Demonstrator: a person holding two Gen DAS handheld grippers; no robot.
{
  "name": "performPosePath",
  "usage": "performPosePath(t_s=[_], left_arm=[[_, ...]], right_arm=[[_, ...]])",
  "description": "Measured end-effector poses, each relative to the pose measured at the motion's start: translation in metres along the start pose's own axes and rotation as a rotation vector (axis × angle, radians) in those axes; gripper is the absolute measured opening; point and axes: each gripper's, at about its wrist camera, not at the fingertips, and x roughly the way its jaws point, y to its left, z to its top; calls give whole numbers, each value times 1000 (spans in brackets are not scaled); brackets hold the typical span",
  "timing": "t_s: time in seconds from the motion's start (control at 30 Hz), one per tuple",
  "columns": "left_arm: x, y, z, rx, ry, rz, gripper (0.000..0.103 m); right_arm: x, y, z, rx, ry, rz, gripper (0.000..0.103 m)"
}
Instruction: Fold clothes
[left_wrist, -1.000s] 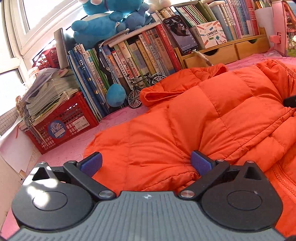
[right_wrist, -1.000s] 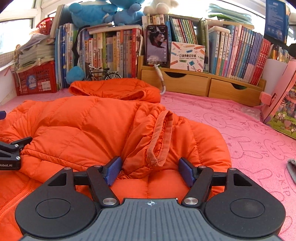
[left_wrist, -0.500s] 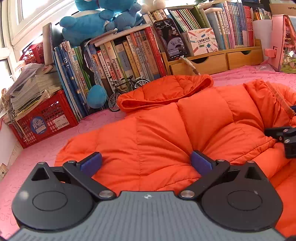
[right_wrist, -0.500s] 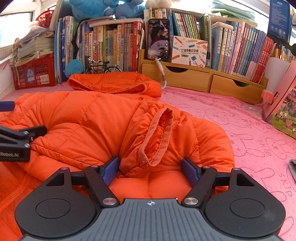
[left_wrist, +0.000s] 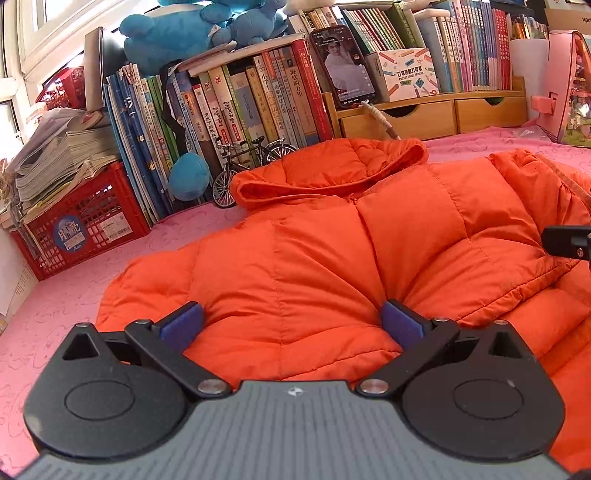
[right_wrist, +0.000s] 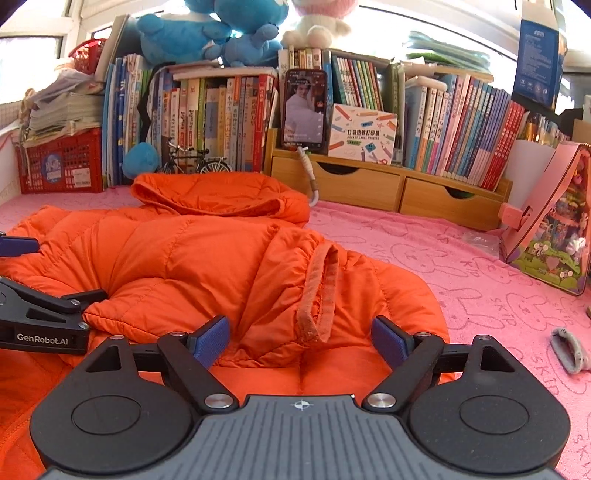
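Note:
An orange puffer jacket (left_wrist: 332, 251) lies on the pink cloth, its hood (left_wrist: 325, 170) toward the books. It also shows in the right wrist view (right_wrist: 192, 266), with a folded-in sleeve and its ribbed cuff (right_wrist: 321, 291) on top. My left gripper (left_wrist: 291, 325) is open, its blue pads on either side of a bulge of the jacket's left part. My right gripper (right_wrist: 301, 341) is open, its pads on either side of the sleeve cuff. Each gripper's tip shows in the other's view: the right one (left_wrist: 569, 240) and the left one (right_wrist: 44, 314).
Rows of books (right_wrist: 221, 110), a propped phone (right_wrist: 304, 109), wooden drawers (right_wrist: 388, 184), a toy bicycle (left_wrist: 251, 162) and a red crate (left_wrist: 85, 221) line the back. A pink box (right_wrist: 554, 221) stands at the right. A grey cloth item (right_wrist: 569, 350) lies on the pink cover.
My left gripper has swung right and pulled back, bringing more of the jacket and the hood into view. My right gripper has shifted slightly. Both stay open.

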Motion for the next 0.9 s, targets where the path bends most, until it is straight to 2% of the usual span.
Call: performPosePath(t_s=[0.1, 0.2, 0.27, 0.4, 0.43, 0.53, 0.6, 0.67, 0.77, 0.9], left_arm=[[0, 0, 0, 2, -2, 3, 103], [-3, 0, 0, 2, -11, 7, 103], [-11, 5, 1, -1, -29, 17, 103], [-52, 30, -3, -77, -174, 57, 103], [-56, 35, -2, -90, -190, 65, 103], [-45, 34, -1, -38, -148, 131, 103], [-30, 29, -6, 18, -83, 165, 103], [-20, 27, -12, 46, -37, 174, 103], [-13, 33, -13, 39, -1, 135, 103], [-8, 46, -15, -21, 28, 72, 103]], right_arm=[[-12, 20, 8, -83, -85, -28, 91], [-10, 42, 14, -196, -119, -53, 91], [-14, 46, 17, -201, -144, -63, 91], [-23, 36, 19, -154, -166, -70, 94], [-23, 36, 19, -159, -167, -63, 94], [-16, 52, 18, -205, -163, -14, 94], [-11, 69, 17, -251, -155, 32, 94], [-4, 84, 12, -321, -130, 41, 94], [6, 90, 2, -373, -75, 15, 95], [9, 58, -4, -294, -23, -40, 96]])
